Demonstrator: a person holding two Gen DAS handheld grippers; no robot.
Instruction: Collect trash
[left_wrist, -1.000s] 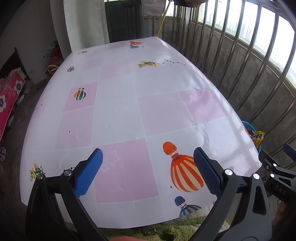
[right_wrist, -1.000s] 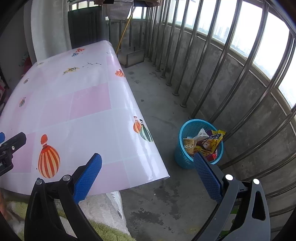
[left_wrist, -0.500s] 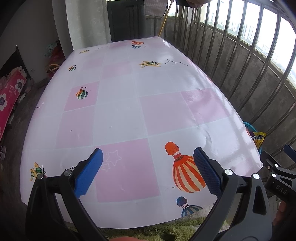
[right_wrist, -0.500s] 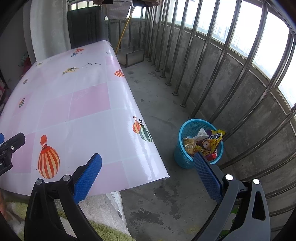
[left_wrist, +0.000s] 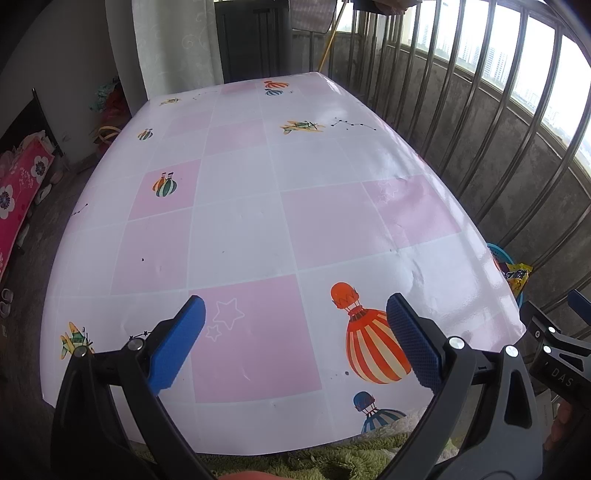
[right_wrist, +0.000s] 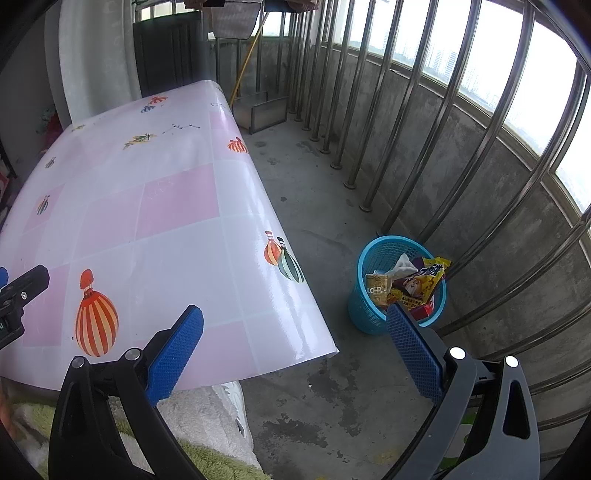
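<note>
The left gripper (left_wrist: 293, 343) hangs with jaws spread and empty over the near edge of a table (left_wrist: 258, 221) in a pink-and-white balloon-print cloth. The right gripper (right_wrist: 293, 350), also spread and empty, looks past the table's corner at bare concrete floor (right_wrist: 314, 221). Ahead of its right finger, by the railing (right_wrist: 424, 129), stands a blue basket (right_wrist: 360, 310) of wrappers (right_wrist: 413, 284), its near rim hidden by the finger.

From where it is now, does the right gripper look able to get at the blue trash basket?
Probably yes. The right gripper is open and empty, and the blue trash basket stands on bare concrete floor beside the table, with nothing between them. It must lower.
</note>
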